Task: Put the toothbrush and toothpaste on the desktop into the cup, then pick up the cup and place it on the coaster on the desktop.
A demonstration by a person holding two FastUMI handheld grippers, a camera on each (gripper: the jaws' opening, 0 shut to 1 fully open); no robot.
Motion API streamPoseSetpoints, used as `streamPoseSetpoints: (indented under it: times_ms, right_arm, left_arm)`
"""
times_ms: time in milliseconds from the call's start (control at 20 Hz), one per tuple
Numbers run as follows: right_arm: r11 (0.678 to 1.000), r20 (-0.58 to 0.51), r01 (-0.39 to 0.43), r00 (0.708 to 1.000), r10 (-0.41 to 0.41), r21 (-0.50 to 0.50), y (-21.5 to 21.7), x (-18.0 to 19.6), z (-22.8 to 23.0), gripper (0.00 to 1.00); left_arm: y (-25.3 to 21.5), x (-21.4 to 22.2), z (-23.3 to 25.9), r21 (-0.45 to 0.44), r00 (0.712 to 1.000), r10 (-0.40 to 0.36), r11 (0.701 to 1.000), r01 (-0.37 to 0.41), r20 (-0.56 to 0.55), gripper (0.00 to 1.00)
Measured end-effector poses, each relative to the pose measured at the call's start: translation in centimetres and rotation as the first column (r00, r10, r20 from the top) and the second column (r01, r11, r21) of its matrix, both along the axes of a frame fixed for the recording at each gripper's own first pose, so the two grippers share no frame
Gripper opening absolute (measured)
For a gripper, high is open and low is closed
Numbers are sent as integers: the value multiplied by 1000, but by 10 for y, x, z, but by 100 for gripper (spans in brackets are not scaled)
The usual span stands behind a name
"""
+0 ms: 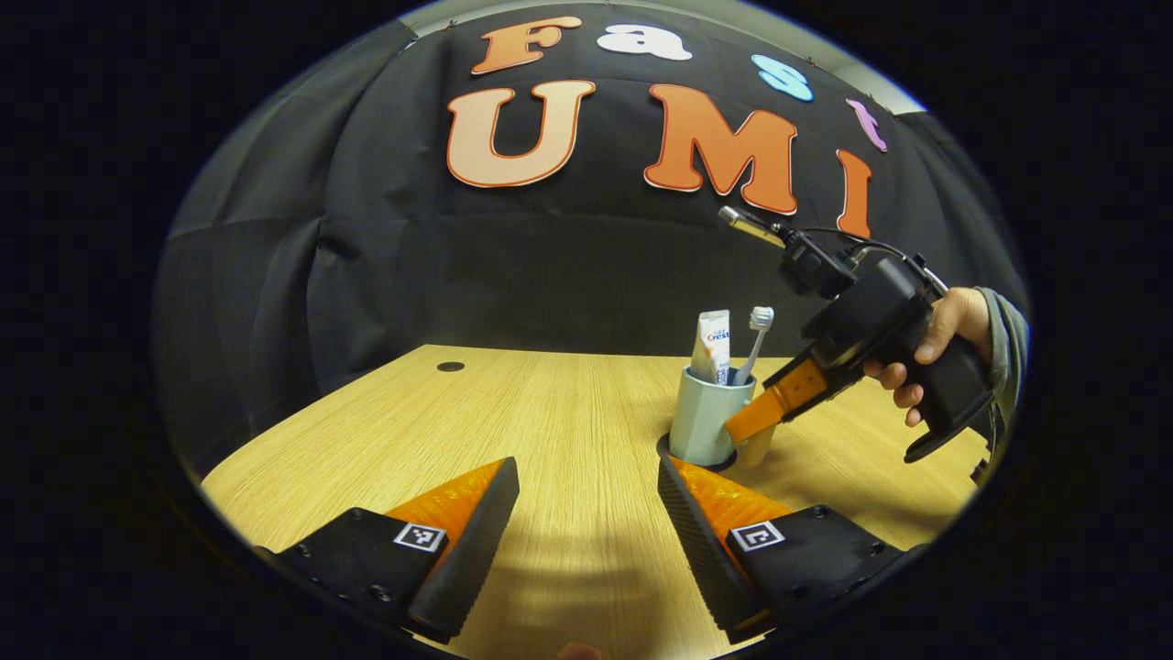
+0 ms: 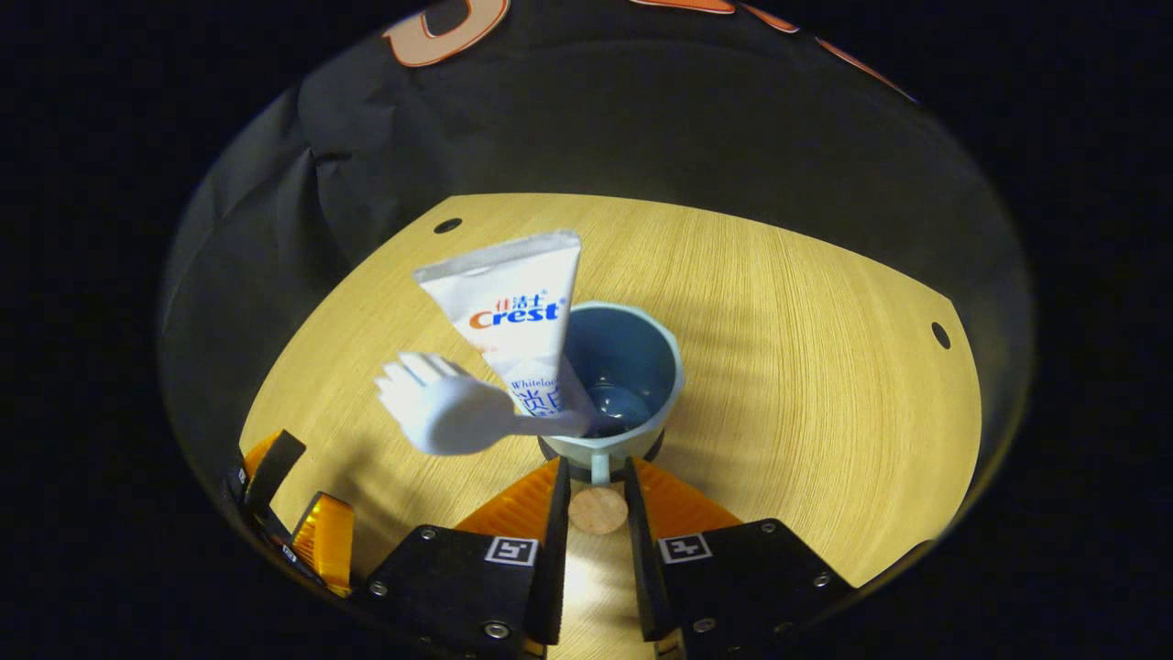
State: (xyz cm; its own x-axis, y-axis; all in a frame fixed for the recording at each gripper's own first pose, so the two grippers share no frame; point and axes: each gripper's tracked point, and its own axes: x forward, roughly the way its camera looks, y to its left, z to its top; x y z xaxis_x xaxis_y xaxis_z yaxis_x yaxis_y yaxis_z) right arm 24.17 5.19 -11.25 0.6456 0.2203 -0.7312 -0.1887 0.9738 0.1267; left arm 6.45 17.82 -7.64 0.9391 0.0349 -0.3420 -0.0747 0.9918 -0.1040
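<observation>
From my left claw I look across the pale wooden worktop; its two fingers are spread wide with nothing between them, hanging low over bare wood. Ahead and to the right stands the cup, light blue-grey, upright on the dark round coaster, whose edge peeks out at the cup's foot. The toothpaste and the toothbrush stand inside the cup, both leaning a little and sticking up above the rim, the brush head topmost. My right claw comes in from the right, angled down, its tips at the cup's near side by the handle, and my hand wraps the grip behind it. From my right claw I look down into the cup: the toothpaste tube leans out to the left over the rim, and the toothbrush lies across the near edge with its bristled head poking out toward the left. The fingers here are drawn narrow, one on each side of the cup's handle, which ends in a round tan knob between them; whether they press on it or merely flank it I cannot tell. The coaster shows as a dark sliver under the cup. At the lower left of this view sit the tips of my left claw, well apart from the cup.
</observation>
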Motion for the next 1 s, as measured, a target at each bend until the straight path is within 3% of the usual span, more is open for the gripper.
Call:
streamPoseSetpoints:
  times_ms: [100,150,200,550,850,1000]
  right_arm:
    - [1000,56,-12,998,11,24,1,-4,15,38]
    - [999,89,-20,996,16,39,2,-5,23,34]
    - [998,123,-25,992,19,50,1,-7,32,47]
    - [997,329,-40,944,16,66,-20,-25,68,72]
    - [989,511,91,848,-140,120,-73,-32,75,76]
    - [984,579,118,796,-176,137,-99,-40,80,76]
  left_arm:
    - [-5,2,7,11,1000,-6,1000,6,11,97]
    - [-8,3,11,18,1000,-10,1000,10,17,97]
    - [-11,4,14,25,1000,-15,1000,14,24,97]
    - [-21,11,53,50,996,-18,999,14,87,97]
    - [-34,17,86,80,989,-28,997,16,147,97]
    - [-46,17,102,86,982,-39,996,24,187,97]
